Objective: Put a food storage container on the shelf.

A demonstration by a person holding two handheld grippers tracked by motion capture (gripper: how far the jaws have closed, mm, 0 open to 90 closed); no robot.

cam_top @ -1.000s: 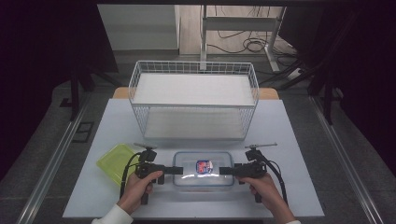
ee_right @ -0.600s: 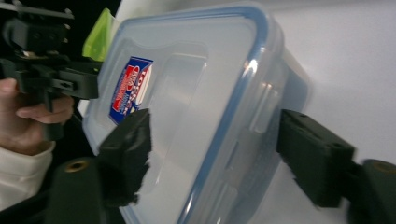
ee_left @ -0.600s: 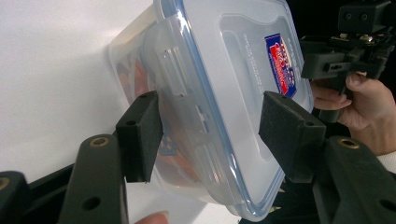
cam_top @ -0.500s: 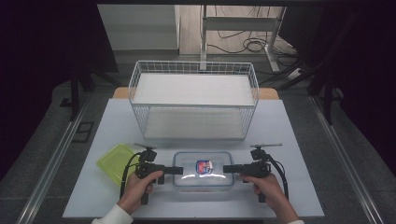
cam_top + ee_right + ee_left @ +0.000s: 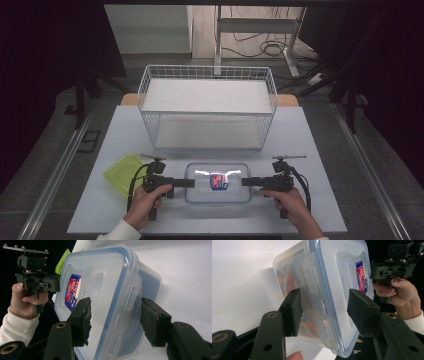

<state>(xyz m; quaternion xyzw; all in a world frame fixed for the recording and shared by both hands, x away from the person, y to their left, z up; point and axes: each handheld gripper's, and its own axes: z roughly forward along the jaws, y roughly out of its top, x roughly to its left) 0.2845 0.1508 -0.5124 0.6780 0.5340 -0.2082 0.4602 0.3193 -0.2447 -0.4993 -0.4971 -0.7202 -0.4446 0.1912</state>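
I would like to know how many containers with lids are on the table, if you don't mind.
1: the clear lidded container at the table's near edge, between the two grippers. The green thing to its left might be another; too unclear to tell. The wire basket behind has no lid.

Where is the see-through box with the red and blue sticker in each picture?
High view: the box sits at the table's near edge, between the left gripper and the right gripper.
Left gripper view: it runs top to bottom through the middle, one end between the black jaws.
Right gripper view: it stands in the middle, its end between the jaws.
Shared landmark: the sticker on the lid.
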